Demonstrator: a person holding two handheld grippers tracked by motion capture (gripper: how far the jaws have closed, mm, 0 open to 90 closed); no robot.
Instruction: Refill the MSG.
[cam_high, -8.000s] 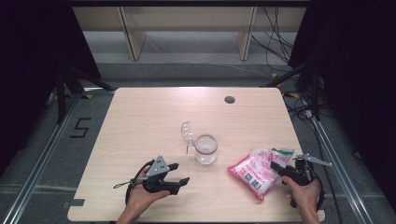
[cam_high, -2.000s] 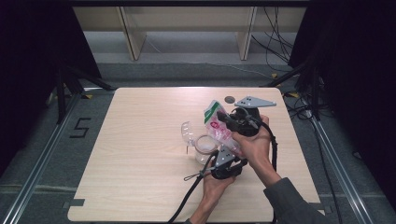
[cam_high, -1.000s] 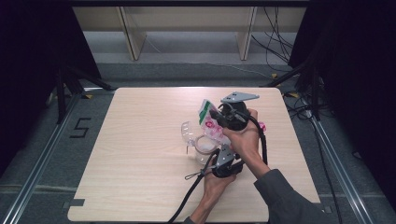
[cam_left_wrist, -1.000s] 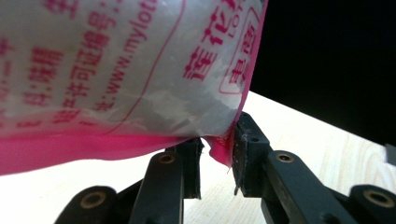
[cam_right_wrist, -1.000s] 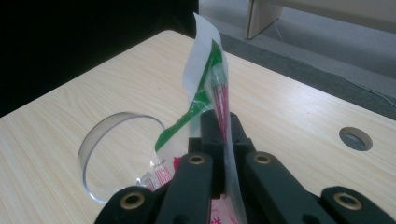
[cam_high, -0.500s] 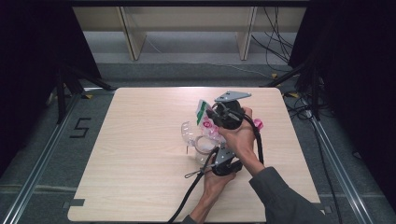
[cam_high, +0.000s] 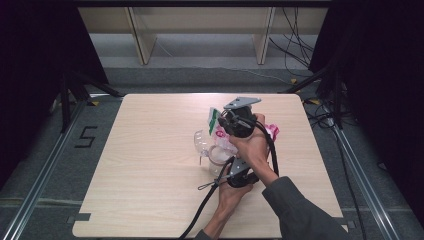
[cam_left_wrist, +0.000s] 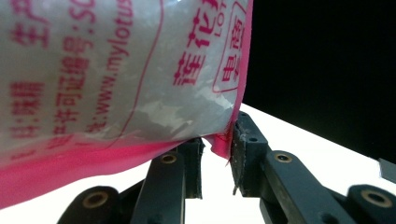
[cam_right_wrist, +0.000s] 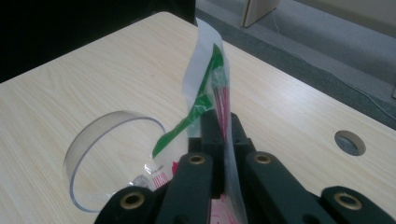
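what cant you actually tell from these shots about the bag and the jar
- Whether anything has landed in the clear jar: high view, the right hand covers it; right gripper view, its bottom is cut off by the right gripper.
- The whole pink bag: left gripper view, cropped by the edges.
- Whether the left gripper pinches the bag's corner: the bag hides one jaw's tip.

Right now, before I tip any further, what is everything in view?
Snack bag: one, pink and white with a green-and-white top edge, held up over the glass jar.
Glass jar: one, clear, mid-table.
Clear lid: one, on the table left of the jar.
Table: one, light wood, round hole near the far edge.
Shelf legs: pale wood, behind the table.
Right gripper: black, jaws clamped on the bag's top.
Left gripper: black, jaws parted at the bag's pink corner.
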